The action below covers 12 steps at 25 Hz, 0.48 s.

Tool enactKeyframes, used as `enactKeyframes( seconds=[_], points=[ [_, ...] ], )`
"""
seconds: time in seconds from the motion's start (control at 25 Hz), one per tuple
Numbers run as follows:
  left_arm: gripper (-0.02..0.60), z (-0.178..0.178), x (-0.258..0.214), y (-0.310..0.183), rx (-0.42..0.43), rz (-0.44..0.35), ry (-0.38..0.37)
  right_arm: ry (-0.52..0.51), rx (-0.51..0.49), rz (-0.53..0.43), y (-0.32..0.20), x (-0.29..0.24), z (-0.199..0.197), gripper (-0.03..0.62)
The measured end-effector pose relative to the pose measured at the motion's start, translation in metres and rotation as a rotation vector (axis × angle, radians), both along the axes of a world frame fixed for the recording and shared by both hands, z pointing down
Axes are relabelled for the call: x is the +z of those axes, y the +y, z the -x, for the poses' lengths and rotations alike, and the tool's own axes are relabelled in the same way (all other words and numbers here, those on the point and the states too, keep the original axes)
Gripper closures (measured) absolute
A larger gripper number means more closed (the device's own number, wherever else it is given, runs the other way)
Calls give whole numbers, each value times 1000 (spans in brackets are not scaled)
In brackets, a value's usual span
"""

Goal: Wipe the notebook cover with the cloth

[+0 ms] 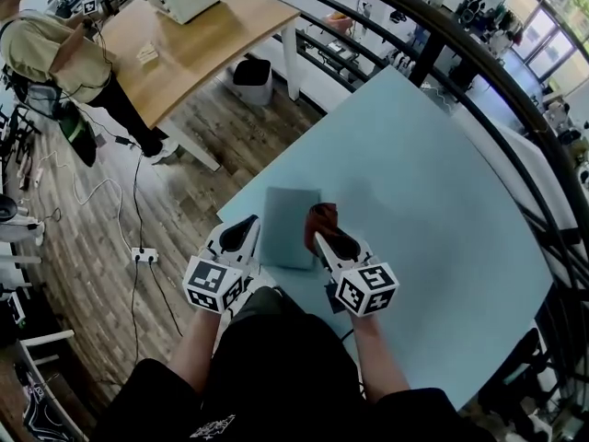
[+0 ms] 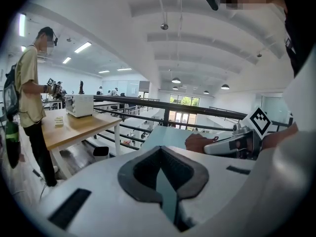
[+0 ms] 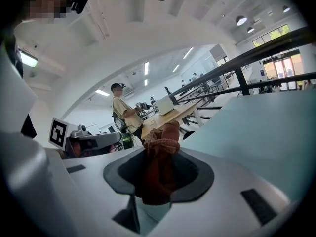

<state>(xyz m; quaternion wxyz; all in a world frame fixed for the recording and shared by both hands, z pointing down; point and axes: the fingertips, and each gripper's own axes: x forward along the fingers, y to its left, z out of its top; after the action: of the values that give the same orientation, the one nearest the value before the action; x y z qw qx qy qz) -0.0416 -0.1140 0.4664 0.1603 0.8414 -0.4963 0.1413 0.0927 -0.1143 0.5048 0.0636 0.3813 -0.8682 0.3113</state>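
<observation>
The notebook (image 1: pixel 287 233) lay closed and flat on the pale blue tabletop (image 1: pixel 414 182), towards its near left side and just in front of the person. The right hand-held gripper (image 1: pixel 319 236) was clamped on the cloth (image 1: pixel 323 215), a rust-red wad. In the right gripper view most of the wad sat bunched inside the jaws and only a short tuft stood past the tips. From the head view the cloth hung at the notebook's right edge, near its far corner. Whether it touched the cover could not be told.

The left hand-held gripper (image 1: pixel 247 230) sat just beside the notebook's left edge. Its jaws were narrow, almost together, with nothing between them, and only a sliver of blue showed through the slit in the left gripper view. It did not appear to be pressing on the cover.

Wiping had probably not begun, or had barely begun. The main risk was the notebook sliding. Nothing pinned it, and the tabletop looked smooth, so a stroke towards the left or the near side could push it along, perhaps as far as the table edge. A second risk was the short tuft of cloth. If the right hand-held gripper came down steeply, its hard jaw tips could meet the cover before the fabric did and scrape it. The wad could also work loose under drag.
</observation>
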Motion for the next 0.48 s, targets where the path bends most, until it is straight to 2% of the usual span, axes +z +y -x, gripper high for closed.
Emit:
enactKeyframes(
  seconds=[0.48],
  points=[
    [574,2,14,-4,-26,33,-6,-10,-58,44,-8,16,20,457]
  ],
)
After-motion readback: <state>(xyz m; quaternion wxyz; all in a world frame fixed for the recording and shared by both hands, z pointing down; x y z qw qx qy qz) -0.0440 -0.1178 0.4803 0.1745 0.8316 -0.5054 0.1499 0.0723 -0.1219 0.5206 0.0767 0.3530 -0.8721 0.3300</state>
